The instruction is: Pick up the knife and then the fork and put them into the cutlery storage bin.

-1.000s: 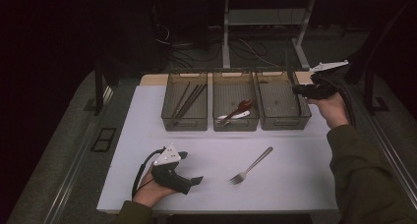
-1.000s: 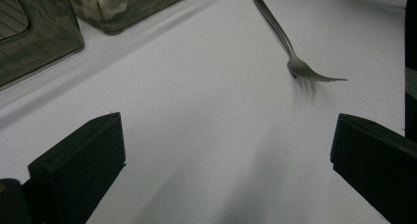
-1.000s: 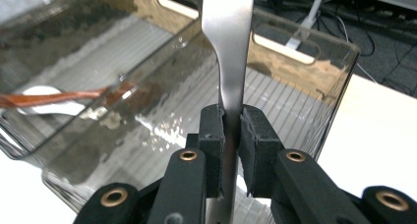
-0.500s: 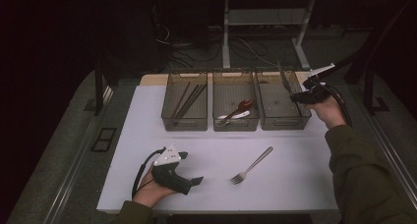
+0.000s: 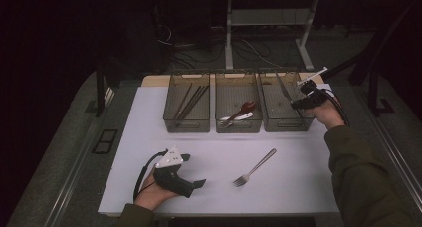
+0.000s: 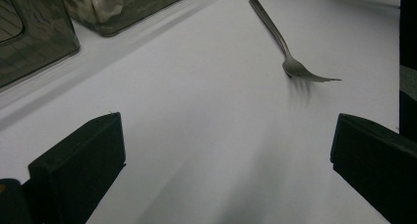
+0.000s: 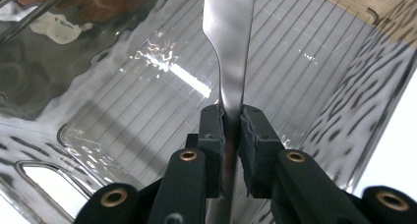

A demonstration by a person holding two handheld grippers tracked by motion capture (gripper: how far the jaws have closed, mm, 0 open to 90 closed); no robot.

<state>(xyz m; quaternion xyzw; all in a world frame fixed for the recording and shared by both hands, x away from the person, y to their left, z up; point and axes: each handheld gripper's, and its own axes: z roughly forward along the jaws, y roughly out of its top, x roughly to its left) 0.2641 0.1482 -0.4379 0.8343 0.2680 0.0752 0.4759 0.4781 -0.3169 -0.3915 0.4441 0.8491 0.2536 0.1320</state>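
My right gripper [image 5: 295,105] is shut on a metal table knife [image 5: 282,85], its blade slanting up over the right clear bin [image 5: 287,121]. In the right gripper view the pads [image 7: 214,130] pinch the knife [image 7: 230,47] near its neck, with the bin's ribbed floor [image 7: 147,111] below. A fork [image 5: 255,167] lies on the white table mat [image 5: 308,187], right of my left gripper [image 5: 197,184]. That gripper rests on the mat, open and holding nothing. In the left gripper view [image 6: 226,145] the fork [image 6: 286,49] lies ahead, tines toward the jaws.
Three clear bins stand in a row at the back of the mat. The left bin [image 5: 171,118] holds chopsticks [image 5: 191,100]. The middle bin [image 5: 239,127] holds a red spoon [image 5: 244,107] and a pale one. Dark floor and table legs lie beyond.
My right hand has come down and a little left, bringing the knife lower over the right bin. The left gripper and the fork have stayed put.
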